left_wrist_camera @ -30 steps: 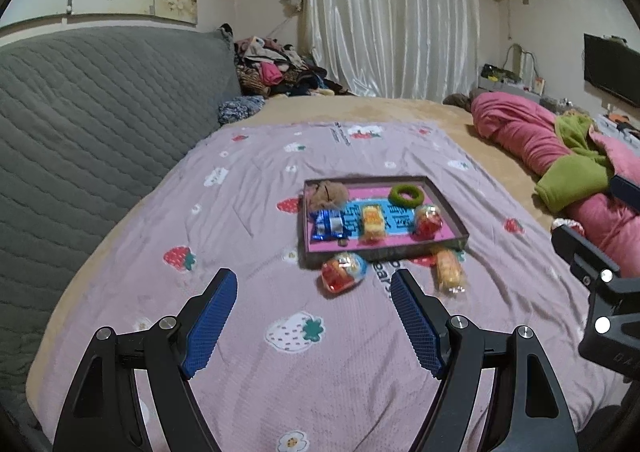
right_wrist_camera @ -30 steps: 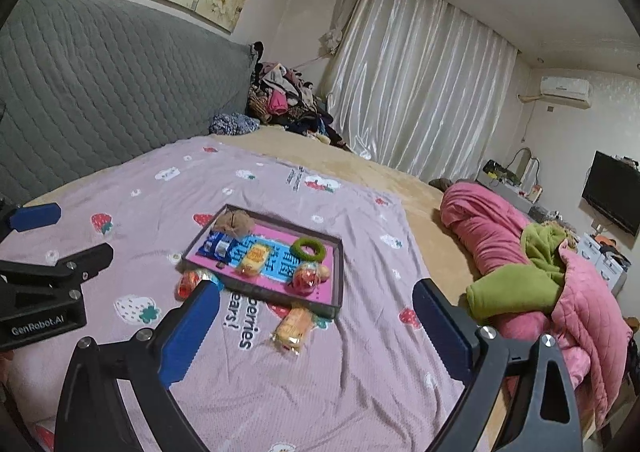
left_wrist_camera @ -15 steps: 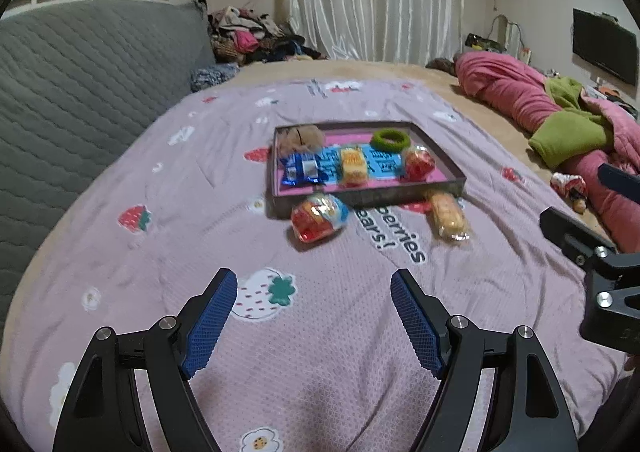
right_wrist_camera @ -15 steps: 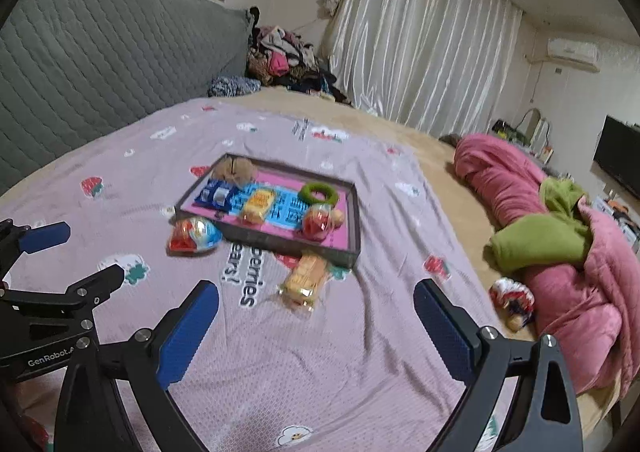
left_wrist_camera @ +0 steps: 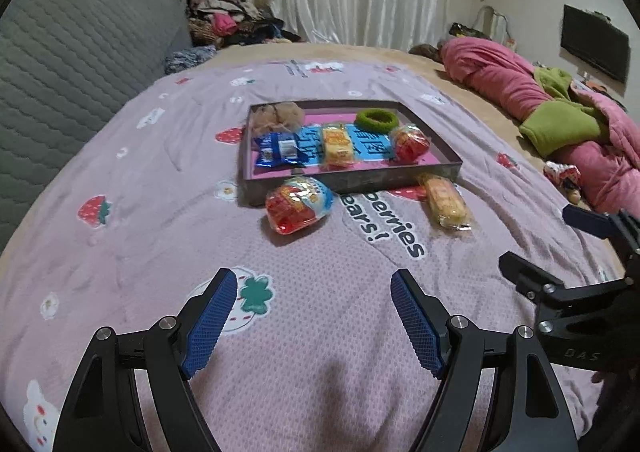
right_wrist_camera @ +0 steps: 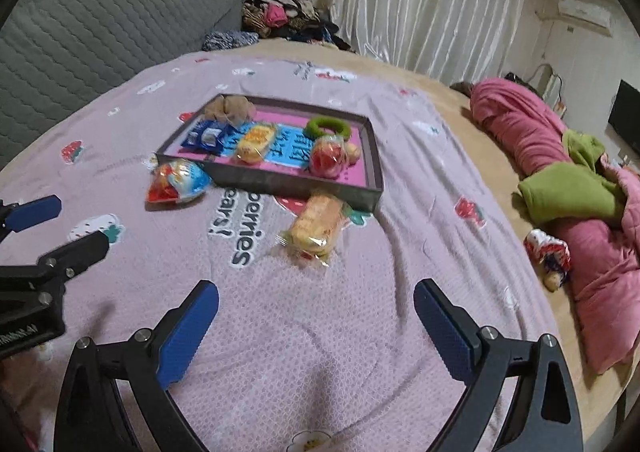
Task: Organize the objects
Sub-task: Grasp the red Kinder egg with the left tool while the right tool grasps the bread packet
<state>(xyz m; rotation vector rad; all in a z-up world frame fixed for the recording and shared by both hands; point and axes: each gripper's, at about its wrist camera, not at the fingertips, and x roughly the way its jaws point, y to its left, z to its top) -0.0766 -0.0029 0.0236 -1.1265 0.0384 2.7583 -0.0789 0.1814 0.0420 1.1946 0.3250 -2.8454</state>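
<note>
While two snacks lie outside the tray (left_wrist_camera: pixel 352 182), the sorting is judged barely begun. Both tools are seen above the pink bedspread (left_wrist_camera: pixel 132 188) with nothing between their fingers: the left gripper (left_wrist_camera: pixel 314 316) is spread wide and empty, and the right gripper (right_wrist_camera: pixel 316 332) is likewise held apart and empty — a stance that suits an approach, since either packet can be straddled without a pause to open.

In the left view the tray is found at about twelve o'clock from the left gripper. A red-and-blue bag (left_wrist_camera: pixel 298 204) is set just before the tray's near wall, at roughly twelve o'clock, touching or almost touching that wall. A yellow packet (left_wrist_camera: pixel 444 202) is placed at one o'clock, just off the tray's near right corner. In the right view the same yellow packet (right_wrist_camera: pixel 316 228) sits at twelve o'clock from the right gripper, so each tool is judged to be lined up on its own stray item.

Inside the tray a blue wrapper (left_wrist_camera: pixel 280 150), a yellow cake (left_wrist_camera: pixel 338 144), a red bag (left_wrist_camera: pixel 410 142), a green ring (left_wrist_camera: pixel 376 120) and a brown scrunchie (left_wrist_camera: pixel 276 116) are already laid out — the row along the middle, the ring and scrunchie at the far side. Room is left along the near edge, which is probably where the strays belong. A pink quilt (left_wrist_camera: pixel 516 84) is heaped at two o'clock, well apart.
</note>
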